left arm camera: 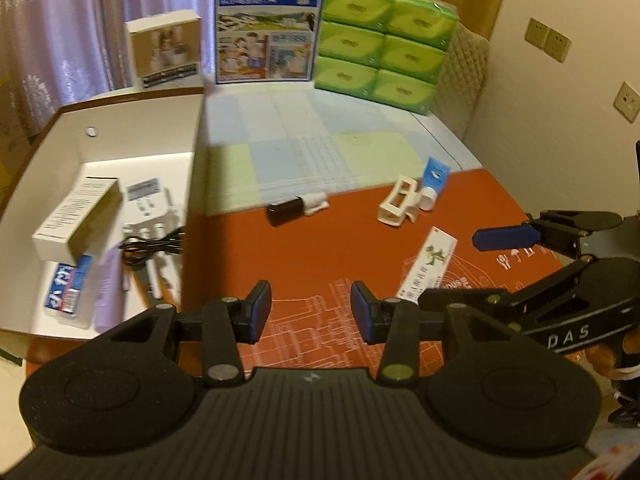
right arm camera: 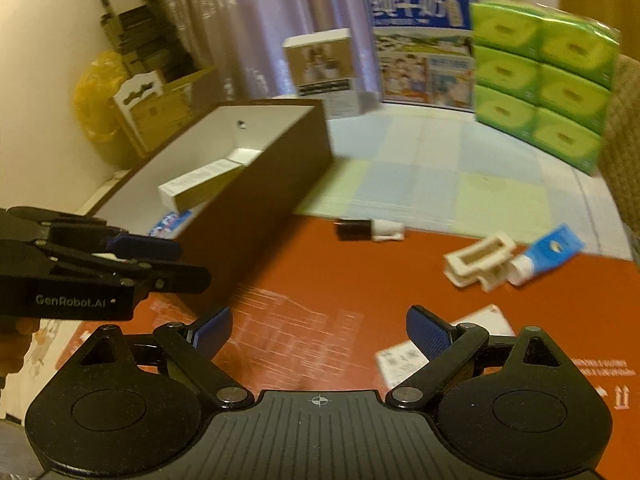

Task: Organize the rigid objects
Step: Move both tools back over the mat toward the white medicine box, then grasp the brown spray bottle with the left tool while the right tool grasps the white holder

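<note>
The open box (left arm camera: pixel 132 120) stands at the left of the surface (left arm camera: pixel 320 256), white inside and brown outside, and it plainly serves as the collecting place: already lying in it are a long white carton (left arm camera: pixel 74 216), a white plug adapter (left arm camera: pixel 146 200), a coiled black cable (left arm camera: pixel 154 246), a blue and white toothpaste box (left arm camera: pixel 68 292) and a pale lilac item (left arm camera: pixel 108 288) too blurred to name. The things not yet gathered lie loose on the red mat to its right: a black and white marker-like stick (left arm camera: pixel 298 208), a white hair claw clip (left arm camera: pixel 400 206) touching a small blue and white tube (left arm camera: pixel 434 182), and nearer the camera a narrow flat white box with a green plant print (left arm camera: pixel 434 266).

The left hand-held gripper (left arm camera: pixel 311 310) has its jaws parted a modest way with nothing between them, hanging over bare mat just right of the box wall. The right hand-held gripper (right arm camera: pixel 318 330) stands spread wide and is empty too, its pads over the mat with a white printed packet (right arm camera: pixel 444 346) just under its right finger. That wide spread suits a flat, broad packet, so I judge that packet the likely next pick, the left side being free to take the stick or to steady the box

At the back stand a milk carton case (left arm camera: pixel 268 24), a green tissue pack (left arm camera: pixel 384 40) and a small white box (left arm camera: pixel 166 50), well apart from the work and likely mere backdrop
</note>
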